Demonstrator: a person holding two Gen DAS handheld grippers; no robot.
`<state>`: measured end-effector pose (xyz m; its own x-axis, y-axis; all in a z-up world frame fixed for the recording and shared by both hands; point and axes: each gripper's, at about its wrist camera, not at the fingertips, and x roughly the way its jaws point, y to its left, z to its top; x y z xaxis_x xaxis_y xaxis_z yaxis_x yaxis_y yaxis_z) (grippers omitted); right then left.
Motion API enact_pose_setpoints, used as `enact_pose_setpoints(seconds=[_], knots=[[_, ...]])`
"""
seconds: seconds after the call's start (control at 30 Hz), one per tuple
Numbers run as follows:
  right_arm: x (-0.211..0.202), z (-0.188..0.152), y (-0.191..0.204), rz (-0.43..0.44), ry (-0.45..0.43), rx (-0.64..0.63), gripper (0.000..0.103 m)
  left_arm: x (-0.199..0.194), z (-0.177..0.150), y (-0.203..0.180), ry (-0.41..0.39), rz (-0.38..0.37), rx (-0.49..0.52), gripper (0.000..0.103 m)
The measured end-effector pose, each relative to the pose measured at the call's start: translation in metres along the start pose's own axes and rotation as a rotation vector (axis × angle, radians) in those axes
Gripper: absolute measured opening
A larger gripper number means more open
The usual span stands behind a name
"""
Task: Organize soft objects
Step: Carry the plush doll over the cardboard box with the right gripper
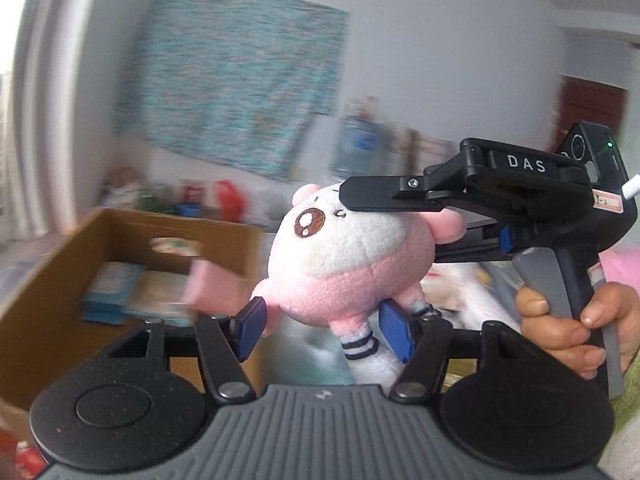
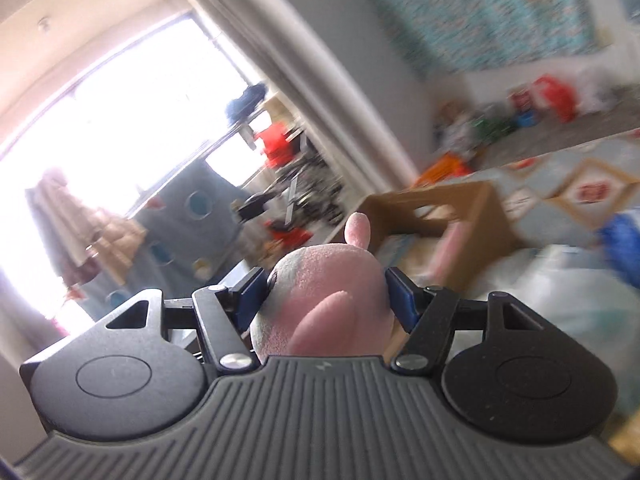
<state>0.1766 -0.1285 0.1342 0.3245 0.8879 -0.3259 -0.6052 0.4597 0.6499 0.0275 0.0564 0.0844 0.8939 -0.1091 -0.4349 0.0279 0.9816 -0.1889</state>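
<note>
Left wrist view shows a pink and white plush toy (image 1: 344, 256) in the middle of the picture, lifted in the air, with its round brown eye turned to the left and its striped legs hanging down. The right gripper (image 1: 404, 216) comes in from the right side and is closed on the head of the toy; its upper black finger (image 1: 384, 196) lies across the face, and a hand (image 1: 576, 328) holds the grey handle at the near right. The left gripper (image 1: 326, 330) is near the camera with its two blue pads (image 1: 250, 326) spread wide, one on each side of the toy's lower body; the jaws stand open, and the pads seem to be just beside the plush and not pressing it, although the fisheye view makes this hard to judge. Far on the left stands a brown cardboard box (image 1: 52, 280) with blue packets (image 1: 108, 292) and a pink block (image 1: 212, 288) inside, all blurred. On the far wall hangs a teal patterned cloth (image 1: 232, 76). Right wrist view shows the same toy (image 2: 328, 304) squeezed between the blue pads (image 2: 250, 294) of the right gripper (image 2: 326, 296), one pink ear pointing up. Behind it is the cardboard box (image 2: 476, 216) on a patterned mat (image 2: 576, 192), and a bright window (image 2: 120, 128) fills the far left.
</note>
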Motion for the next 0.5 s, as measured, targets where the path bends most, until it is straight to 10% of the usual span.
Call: enact_pose_setpoints(seconds=[0.5], knots=[[0.249, 0.03, 0.011, 0.035, 0.333, 0.053, 0.065, 0.021, 0.012, 0.137, 0.046, 0.364, -0.174, 0.069]])
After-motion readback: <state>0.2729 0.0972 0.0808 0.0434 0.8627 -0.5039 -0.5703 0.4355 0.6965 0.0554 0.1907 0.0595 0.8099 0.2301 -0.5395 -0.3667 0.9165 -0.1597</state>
